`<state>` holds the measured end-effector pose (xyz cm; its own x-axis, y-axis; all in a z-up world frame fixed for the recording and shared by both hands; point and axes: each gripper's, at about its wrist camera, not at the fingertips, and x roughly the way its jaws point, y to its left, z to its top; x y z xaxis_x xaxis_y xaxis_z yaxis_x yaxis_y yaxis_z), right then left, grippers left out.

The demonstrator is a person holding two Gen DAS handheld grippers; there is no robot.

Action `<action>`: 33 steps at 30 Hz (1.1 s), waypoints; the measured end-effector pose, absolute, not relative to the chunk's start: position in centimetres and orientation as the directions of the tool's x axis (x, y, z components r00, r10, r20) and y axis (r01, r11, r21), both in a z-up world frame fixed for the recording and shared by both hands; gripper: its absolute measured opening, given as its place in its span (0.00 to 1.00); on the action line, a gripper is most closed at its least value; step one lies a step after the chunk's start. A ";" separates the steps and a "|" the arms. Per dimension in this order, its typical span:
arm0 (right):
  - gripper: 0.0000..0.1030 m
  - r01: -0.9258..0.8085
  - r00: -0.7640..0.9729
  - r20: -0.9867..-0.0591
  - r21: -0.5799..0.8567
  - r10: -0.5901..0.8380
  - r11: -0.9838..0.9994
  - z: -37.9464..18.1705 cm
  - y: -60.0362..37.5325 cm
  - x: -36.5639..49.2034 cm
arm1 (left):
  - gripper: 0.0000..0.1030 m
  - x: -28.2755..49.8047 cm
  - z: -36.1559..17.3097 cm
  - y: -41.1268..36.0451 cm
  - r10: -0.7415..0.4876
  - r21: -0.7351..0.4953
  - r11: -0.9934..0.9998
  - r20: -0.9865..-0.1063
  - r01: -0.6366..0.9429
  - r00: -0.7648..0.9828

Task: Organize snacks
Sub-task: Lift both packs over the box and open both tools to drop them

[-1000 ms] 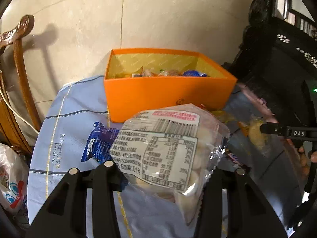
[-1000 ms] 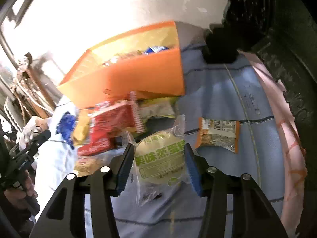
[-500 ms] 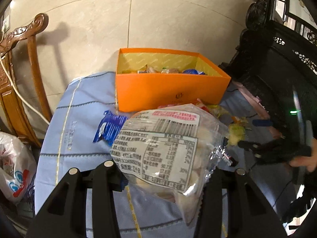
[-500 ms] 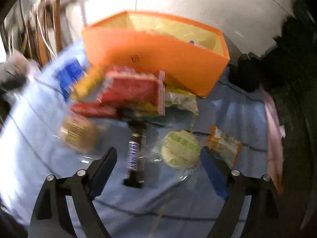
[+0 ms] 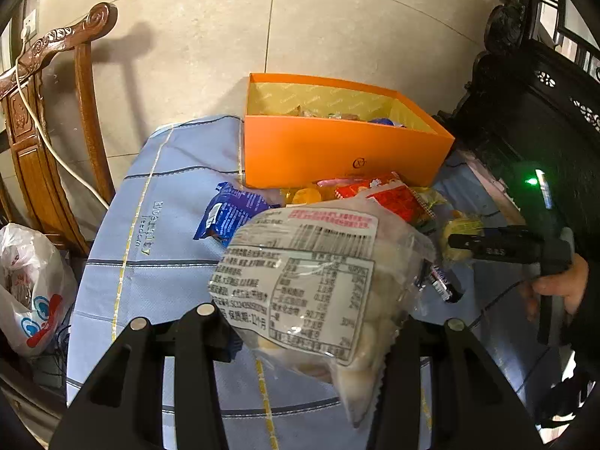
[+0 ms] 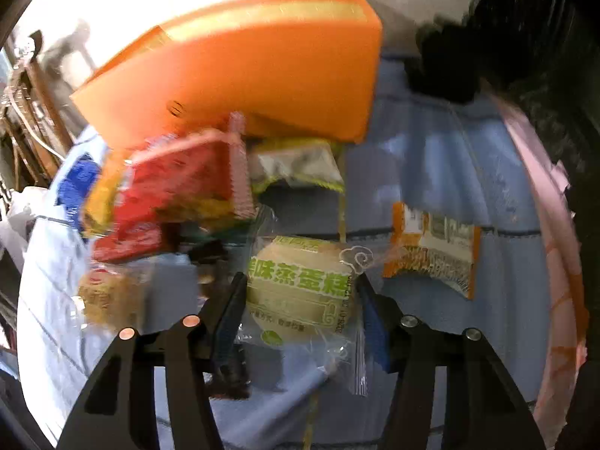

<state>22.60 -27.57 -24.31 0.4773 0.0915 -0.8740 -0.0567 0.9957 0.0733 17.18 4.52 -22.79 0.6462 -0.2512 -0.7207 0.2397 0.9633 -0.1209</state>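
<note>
Left gripper (image 5: 300,332): jaws clamped on clear plastic bag of pale round sweets (image 5: 318,285). Right gripper (image 6: 300,311): jaws closing around round green-labelled wrapped cake (image 6: 300,288); open orange cardboard box (image 6: 240,75) at 12 o'clock.

Motion blur smears the red packets (image 6: 176,187) and the round biscuit pack (image 6: 108,296) at the right wrist view's left, while the clear bag (image 5: 318,285) in the left wrist view hides the snacks behind it and the orange box (image 5: 337,150) conceals most of its contents.

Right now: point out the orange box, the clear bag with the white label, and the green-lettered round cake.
orange box (image 5: 337,157), left wrist view, front wall.
clear bag (image 5: 311,281), left wrist view, white label.
round cake (image 6: 300,285), right wrist view, green lettering.
</note>
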 end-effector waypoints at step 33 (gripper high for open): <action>0.55 -0.140 0.818 -0.535 0.171 0.212 0.975 0.6 -27.4 21.3 | 0.41 21.4 -8.5 1.8 -0.396 -0.108 0.912 -0.485 0.396 0.780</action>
